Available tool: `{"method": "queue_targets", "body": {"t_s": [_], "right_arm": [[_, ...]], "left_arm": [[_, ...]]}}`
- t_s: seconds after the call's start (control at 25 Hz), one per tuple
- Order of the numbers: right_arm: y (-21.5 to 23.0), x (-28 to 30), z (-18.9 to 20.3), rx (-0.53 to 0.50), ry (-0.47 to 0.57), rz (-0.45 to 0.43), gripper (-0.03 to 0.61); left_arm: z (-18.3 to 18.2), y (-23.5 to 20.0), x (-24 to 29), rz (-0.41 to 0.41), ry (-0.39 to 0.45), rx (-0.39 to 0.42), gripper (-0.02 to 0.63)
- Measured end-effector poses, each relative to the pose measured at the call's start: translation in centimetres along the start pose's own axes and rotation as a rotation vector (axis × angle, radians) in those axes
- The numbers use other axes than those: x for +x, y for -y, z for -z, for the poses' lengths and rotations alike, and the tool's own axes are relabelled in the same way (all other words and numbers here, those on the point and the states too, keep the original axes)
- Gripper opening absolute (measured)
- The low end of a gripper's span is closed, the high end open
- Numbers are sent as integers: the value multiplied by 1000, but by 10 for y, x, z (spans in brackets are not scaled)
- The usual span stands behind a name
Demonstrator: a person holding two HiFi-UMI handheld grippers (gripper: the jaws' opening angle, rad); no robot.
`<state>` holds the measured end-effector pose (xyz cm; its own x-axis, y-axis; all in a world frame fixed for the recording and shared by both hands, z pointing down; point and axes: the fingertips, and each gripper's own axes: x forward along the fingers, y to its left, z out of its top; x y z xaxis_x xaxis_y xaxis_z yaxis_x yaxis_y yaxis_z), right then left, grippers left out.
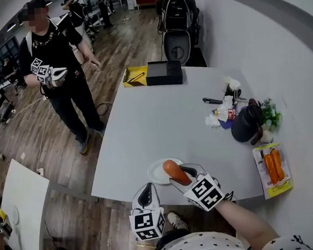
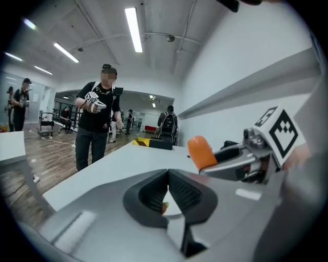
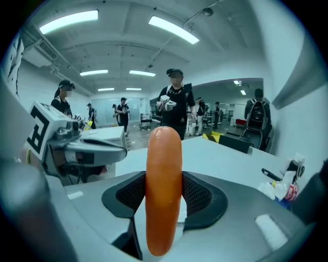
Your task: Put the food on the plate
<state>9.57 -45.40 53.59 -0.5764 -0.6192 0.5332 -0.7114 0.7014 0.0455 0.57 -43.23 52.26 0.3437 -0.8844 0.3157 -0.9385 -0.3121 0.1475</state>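
An orange sausage (image 1: 174, 171) is clamped between the jaws of my right gripper (image 1: 177, 175) and hangs just over the small white plate (image 1: 156, 173) near the table's front edge. In the right gripper view the sausage (image 3: 164, 184) stands upright between the ribbed pads (image 3: 197, 194), which press on both its sides. My left gripper (image 1: 147, 189) hovers beside the plate's near-left rim with its jaws closed together and nothing held (image 2: 167, 176). From the left gripper view the sausage (image 2: 201, 152) shows at upper right in the other gripper.
A tray of more orange food (image 1: 273, 169) lies at the table's right edge. A black pot (image 1: 246, 123), a small plant (image 1: 269, 113) and some clutter (image 1: 223, 114) sit behind it. A black box (image 1: 164, 72) and yellow tray (image 1: 135, 76) stand at the far edge. A person (image 1: 55, 76) stands left.
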Motion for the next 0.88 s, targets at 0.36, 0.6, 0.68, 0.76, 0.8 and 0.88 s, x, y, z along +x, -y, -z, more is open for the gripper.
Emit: {"method": "queue_targets", "body": {"t_s": [0.36, 0.6, 0.68, 0.76, 0.8, 0.88], "right_arm": [[11, 104, 50, -512, -460, -285, 216], [-6, 130, 85, -691, -672, -449, 216], [-8, 136, 90, -701, -687, -465, 216], [-11, 138, 90, -686, -684, -479, 216], [-11, 139, 90, -679, -682, -485, 216], [-11, 139, 90, -675, -682, -490, 218]], "left_arm": [[10, -29, 38, -15, -54, -11, 8], [8, -36, 47, -21, -63, -22, 8], [8, -38, 49, -21, -64, -25, 8], [10, -39, 48, -22, -68, -31, 8], [12, -40, 49, -23, -71, -34, 8], [14, -42, 50, -25, -76, -41, 8]]}}
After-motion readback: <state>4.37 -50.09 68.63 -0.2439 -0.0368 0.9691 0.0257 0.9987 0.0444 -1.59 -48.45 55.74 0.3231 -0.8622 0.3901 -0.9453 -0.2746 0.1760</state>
